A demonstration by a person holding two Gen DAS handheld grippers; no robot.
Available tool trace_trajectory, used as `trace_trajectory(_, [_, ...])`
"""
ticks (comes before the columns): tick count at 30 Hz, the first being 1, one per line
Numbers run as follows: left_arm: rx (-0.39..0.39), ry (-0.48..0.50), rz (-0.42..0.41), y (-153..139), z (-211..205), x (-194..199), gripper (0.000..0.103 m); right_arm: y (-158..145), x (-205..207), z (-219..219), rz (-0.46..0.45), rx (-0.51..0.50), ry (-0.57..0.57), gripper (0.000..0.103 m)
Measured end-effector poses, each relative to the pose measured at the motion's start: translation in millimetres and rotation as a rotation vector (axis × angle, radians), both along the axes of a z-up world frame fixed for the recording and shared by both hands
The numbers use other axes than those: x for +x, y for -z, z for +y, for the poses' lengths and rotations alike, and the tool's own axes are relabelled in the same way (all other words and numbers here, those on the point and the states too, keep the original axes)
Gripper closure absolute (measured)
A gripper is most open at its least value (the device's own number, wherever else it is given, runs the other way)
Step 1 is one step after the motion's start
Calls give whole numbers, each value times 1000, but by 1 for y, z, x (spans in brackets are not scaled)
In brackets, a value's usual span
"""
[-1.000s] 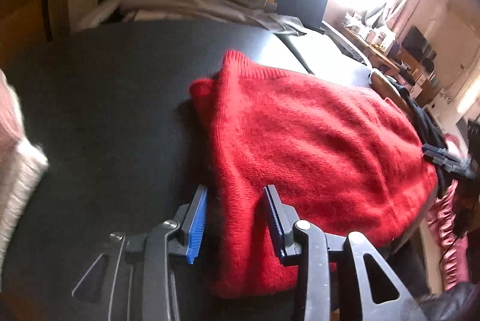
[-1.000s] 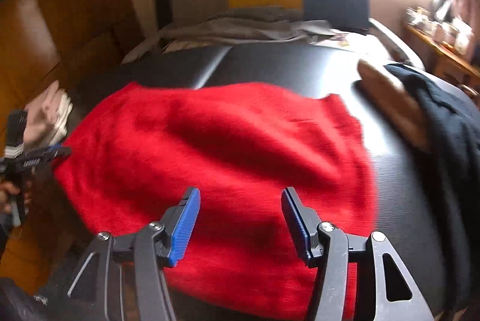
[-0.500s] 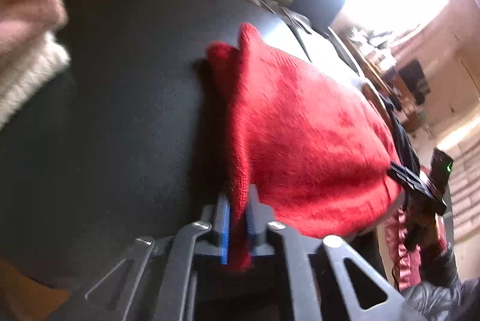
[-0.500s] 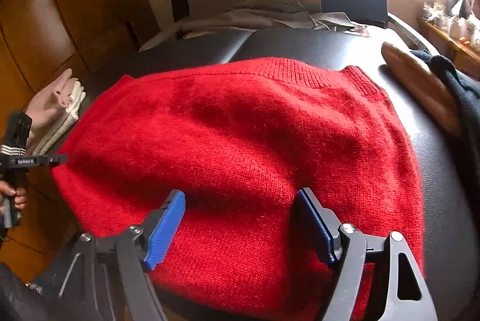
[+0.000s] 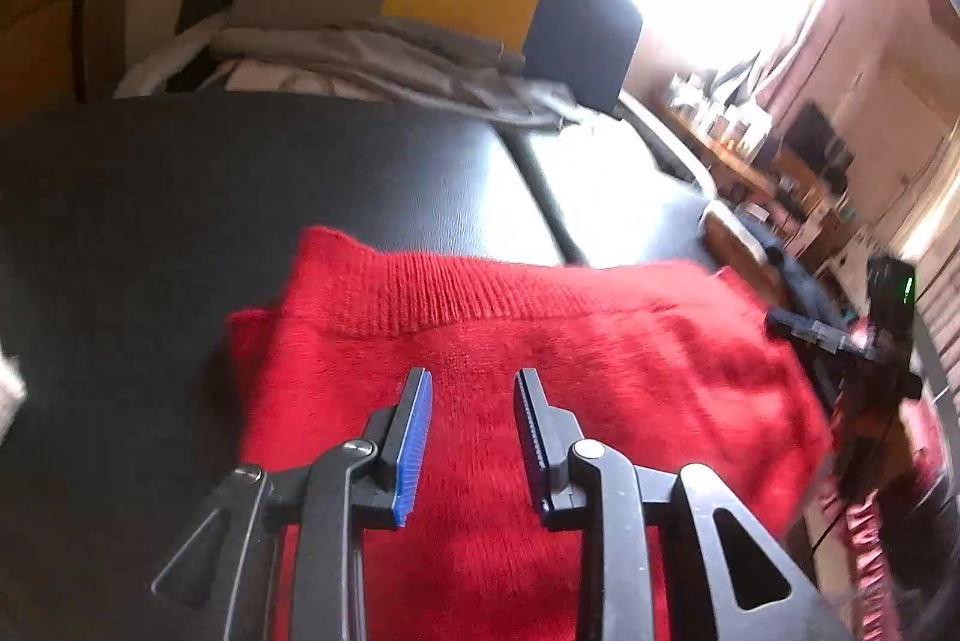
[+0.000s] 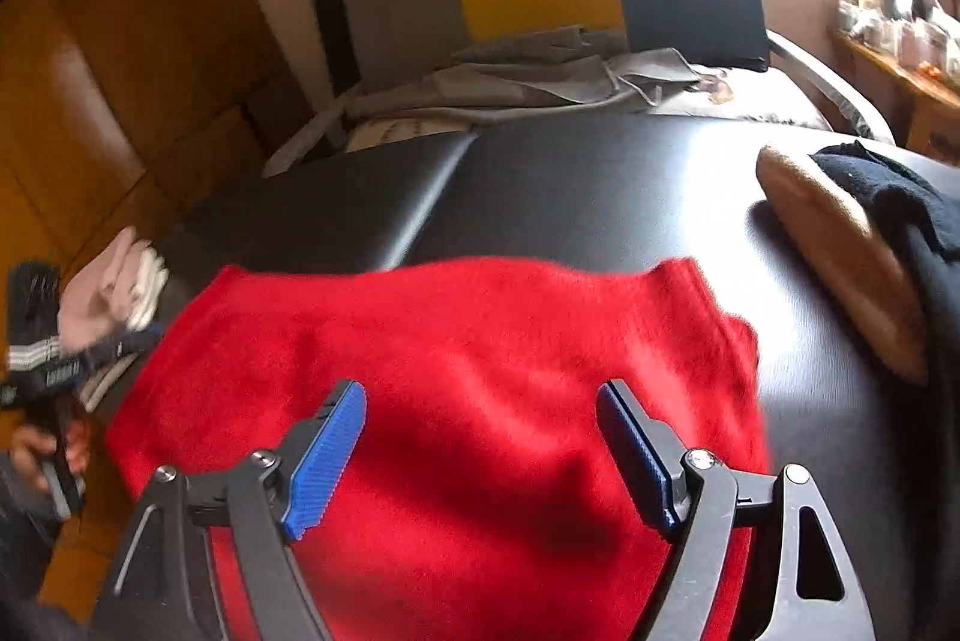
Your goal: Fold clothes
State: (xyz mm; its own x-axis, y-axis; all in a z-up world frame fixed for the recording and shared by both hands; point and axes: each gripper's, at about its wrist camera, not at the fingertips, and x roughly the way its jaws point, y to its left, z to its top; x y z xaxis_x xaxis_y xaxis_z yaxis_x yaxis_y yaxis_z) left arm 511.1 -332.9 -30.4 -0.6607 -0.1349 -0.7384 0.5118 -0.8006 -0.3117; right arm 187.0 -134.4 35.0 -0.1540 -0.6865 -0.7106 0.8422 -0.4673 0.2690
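Left tool [image 5: 471, 440] is hovering over the red sweater [image 5: 540, 377], pads apart with nothing between them; its jaws have just been opening after a brief pinch. Right tool [image 6: 480, 452] is standing wide apart over the same sweater [image 6: 432, 389], its jaws having just been widening, also empty. The sweater is lying partly folded on the black padded surface [image 6: 570, 197], ribbed hem on its far side. Right of the sweater a tan garment [image 6: 840, 269] and a dark garment [image 6: 900, 203] are resting; left of it, pale folded clothes [image 6: 120, 293]. Risk, as judged: the thick knit is springing back unheld, so the fold may be slipping open, or a shallow pinch may be catching one layer only.
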Motion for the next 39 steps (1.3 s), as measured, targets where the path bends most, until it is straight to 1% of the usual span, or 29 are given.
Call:
trace_trajectory(2, [-12, -13, -50, 19, -5, -10, 75, 14, -21, -7, -20, 32, 37, 22])
trace_trajectory(3, [-26, -20, -37, 26, -7, -10, 72, 21, -31, -11, -30, 48, 56, 21])
trace_trajectory(4, [-37, -25, -25, 29, -10, -11, 72, 29, -36, -9, -16, 49, 64, 21])
trace_trajectory(5, [-47, -31, -30, 31, -14, -14, 72, 38, -40, -8, -2, 49, 73, 20])
trace_trajectory(6, [-60, -39, -32, 33, -18, -17, 70, 41, -42, -2, 16, 0, 67, 20])
trace_trajectory(7, [-67, -45, -31, 34, -23, -18, 69, 42, -45, -2, 7, -9, 74, 20])
trace_trajectory(9, [-55, -57, -17, 38, -37, -24, 70, 42, -51, -2, -11, -26, 89, 19])
trace_trajectory(10, [-33, -69, -4, 40, -44, -29, 70, 42, -52, -3, -8, -27, 93, 19])
trace_trajectory(13, [27, -87, 37, 39, -52, -30, 70, 42, -53, -8, -7, -30, 89, 10])
trace_trajectory(14, [60, -91, 64, 36, -53, -22, 70, 42, -53, -8, -8, -33, 82, 8])
trace_trajectory(16, [126, -107, 129, 32, -55, -5, 70, 42, -53, -6, -14, -46, 76, 7])
trace_trajectory(17, [156, -127, 169, 27, -59, 11, 70, 42, -53, -5, -19, -56, 77, 7])
trace_trajectory(18, [175, -143, 198, 22, -62, 25, 67, 43, -54, -4, -25, -62, 78, 7])
trace_trajectory(20, [179, -159, 199, 16, -70, 52, 63, 45, -56, -5, -33, -72, 75, 6])
trace_trajectory(23, [269, -132, 180, 20, -86, 78, 60, 46, -56, -6, -40, -78, 68, 3])
trace_trajectory(25, [299, -113, 162, 25, -92, 81, 59, 46, -54, -8, -34, -72, 63, 2])
trace_trajectory(27, [356, -91, 155, 34, -101, 78, 58, 46, -53, -9, -24, -62, 64, 1])
trace_trajectory(29, [421, -41, 135, 45, -106, 65, 58, 47, -52, -12, -11, -48, 65, 1])
trace_trajectory(31, [489, 22, 109, 59, -109, 46, 60, 47, -52, -13, -2, -37, 65, 1])
trace_trajectory(32, [519, 49, 112, 64, -111, 37, 62, 47, -52, -13, -2, -36, 64, 1])
trace_trajectory(33, [544, 63, 137, 67, -113, 32, 67, 47, -52, -13, -1, -36, 64, 0])
trace_trajectory(35, [602, 72, 154, 75, -118, 22, 73, 47, -53, -12, -6, -41, 63, 0])
trace_trajectory(36, [624, 74, 157, 79, -120, 17, 85, 48, -54, -12, -10, -46, 62, 0])
trace_trajectory(39, [618, 62, 166, 79, -118, 6, 90, 48, -56, -11, -19, -57, 66, 0])
